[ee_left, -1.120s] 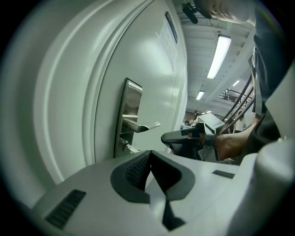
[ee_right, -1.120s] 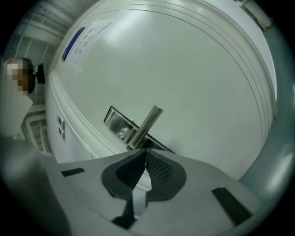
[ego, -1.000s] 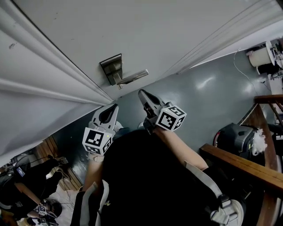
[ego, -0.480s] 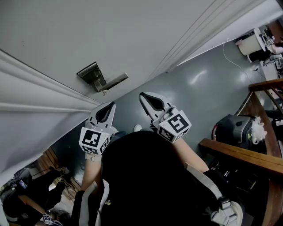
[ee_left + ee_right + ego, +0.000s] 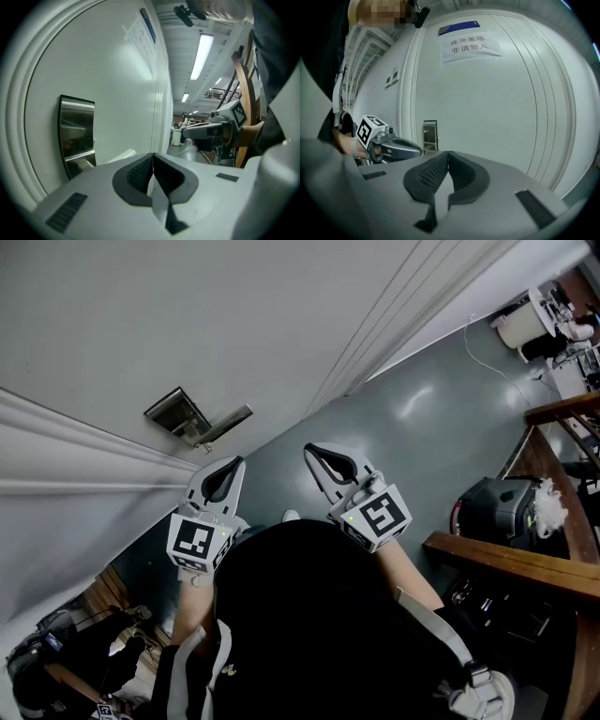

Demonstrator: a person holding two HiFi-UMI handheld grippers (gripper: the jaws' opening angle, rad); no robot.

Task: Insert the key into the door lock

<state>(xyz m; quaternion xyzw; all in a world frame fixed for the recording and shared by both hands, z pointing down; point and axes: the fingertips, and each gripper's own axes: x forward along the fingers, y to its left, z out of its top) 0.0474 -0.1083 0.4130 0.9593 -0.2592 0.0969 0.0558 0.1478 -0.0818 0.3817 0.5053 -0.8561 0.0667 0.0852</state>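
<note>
Setting: white door (image 5: 281,315), grey floor (image 5: 422,427).
Change: door lock (image 5: 192,416) slides left in head view; grippers get no nearer.
Left gripper (image 5: 236,465): jaws together, empty.
Right gripper (image 5: 311,451): closed, empty.
Key: unseen; insertion unstarted.

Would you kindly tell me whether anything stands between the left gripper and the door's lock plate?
Nothing visible does. The left gripper, jaws together and empty, faces the lock plate across open air. Only the lever handle juts out from that plate, off to one side of the gripper's line.
</note>
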